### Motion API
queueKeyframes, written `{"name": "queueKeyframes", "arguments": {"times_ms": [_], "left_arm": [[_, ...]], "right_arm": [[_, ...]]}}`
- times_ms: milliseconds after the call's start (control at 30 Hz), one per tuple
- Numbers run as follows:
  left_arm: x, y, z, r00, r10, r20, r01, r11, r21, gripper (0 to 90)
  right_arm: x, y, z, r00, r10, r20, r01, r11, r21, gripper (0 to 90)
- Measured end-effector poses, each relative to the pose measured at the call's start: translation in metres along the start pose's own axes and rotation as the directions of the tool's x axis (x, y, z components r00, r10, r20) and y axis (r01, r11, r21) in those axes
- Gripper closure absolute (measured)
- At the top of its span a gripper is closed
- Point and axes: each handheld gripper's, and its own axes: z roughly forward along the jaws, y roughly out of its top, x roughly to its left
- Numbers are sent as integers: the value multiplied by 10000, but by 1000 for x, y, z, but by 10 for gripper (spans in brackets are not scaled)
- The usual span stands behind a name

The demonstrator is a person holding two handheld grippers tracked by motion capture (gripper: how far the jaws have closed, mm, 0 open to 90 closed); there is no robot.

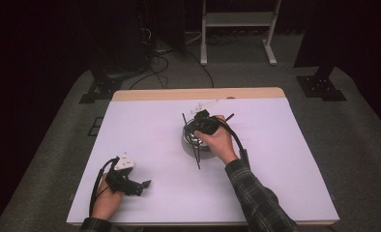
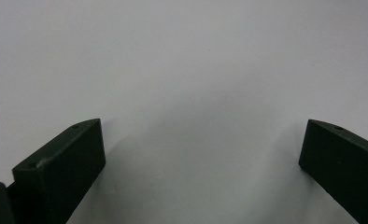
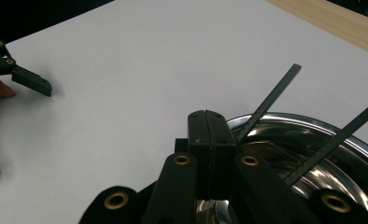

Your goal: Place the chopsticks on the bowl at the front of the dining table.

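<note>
Right claw [image 3: 209, 128] hangs over the steel bowl [image 1: 198, 145], jaws pressed flat together with nothing seen between them; in the right gripper view the two black pads meet in a single seam just above the bowl's near rim. Left claw [image 1: 142, 184] rests on the white table [image 1: 275, 159] at about 8 o'clock from the bowl, well apart from it, jaws spread wide over bare surface, as the left gripper view shows.

The bowl sits near the table's middle, slightly toward the far edge. Several thin black sticks [image 3: 268, 101] stand in it, leaning on the rim: one slants out toward 11 o'clock, one toward 1 o'clock, and one runs over the near rim toward 6 o'clock onto the table. Whether they are chopsticks or skewers cannot be told.

The step in hand looks like work on the sticks in the bowl, with the right claw positioned above them and not yet gripping any. Since its jaws are closed, a pick-up would call for parting them first, then lowering around one stick, most likely the one just right of the pads, and squeezing on its shaft. The sticks are thin and lean loosely, so a nudge could roll them along the rim.
</note>
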Motion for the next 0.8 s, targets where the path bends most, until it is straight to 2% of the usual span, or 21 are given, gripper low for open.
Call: {"name": "queueKeyframes", "arguments": {"times_ms": [300, 800], "left_arm": [[0, 0, 0, 10000, -5, 0, 5, 10000, -8, 0], [0, 0, 0, 10000, 6, 0, -6, 10000, 2, 0]], "right_arm": [[-5, -4, 9, 9999, 91, 80, -93, 9997, 240, 895], [-9, -8, 5, 9995, 131, 274, -141, 9992, 367, 895]]}}
